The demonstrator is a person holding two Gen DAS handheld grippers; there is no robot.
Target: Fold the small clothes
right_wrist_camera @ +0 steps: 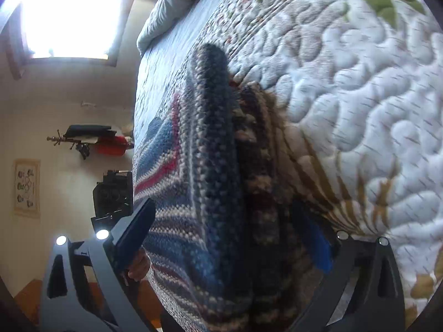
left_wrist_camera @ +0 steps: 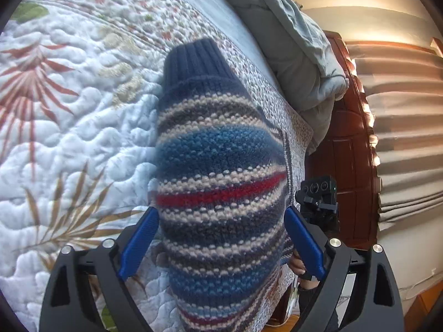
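Bedroom, sunlit window (right_wrist_camera: pixel 69 13), quilted bedspread (left_wrist_camera: pixel 69 144) with leaf prints serving as the folding surface; grey blanket (left_wrist_camera: pixel 299 55) bunched toward the headboard (left_wrist_camera: pixel 349 138).

Striped knitted sweater (left_wrist_camera: pixel 218 152) lying on the bedspread near the bed's edge, navy ribbed cuff or collar end pointing away in the left wrist view. Seen from the right wrist, partly doubled over, with one long fold ridge standing up and a darker layer tucked beside it.

Left gripper (left_wrist_camera: pixel 221 238): jaws spread wide, blue pads either side of the knit, not pressing on it, nothing clamped. Right gripper (right_wrist_camera: pixel 229 238): jaws likewise wide apart, straddling the fold ridge, no pinch visible, though motion blur softens that view.

Likely step: taking a fresh hold for the next fold. To do it well:
- Lower each gripper until one pad slides under the knit's edge and the other sits on top, catching every layer rather than the top one alone.
- Close firmly; thick wool slips from a shallow bite.
- Keep both holds level with each other, so the fold lands square.
- Lift only enough to clear the bedspread, avoiding snagging the quilt stitching.
- Lay the fold down flat, then release.
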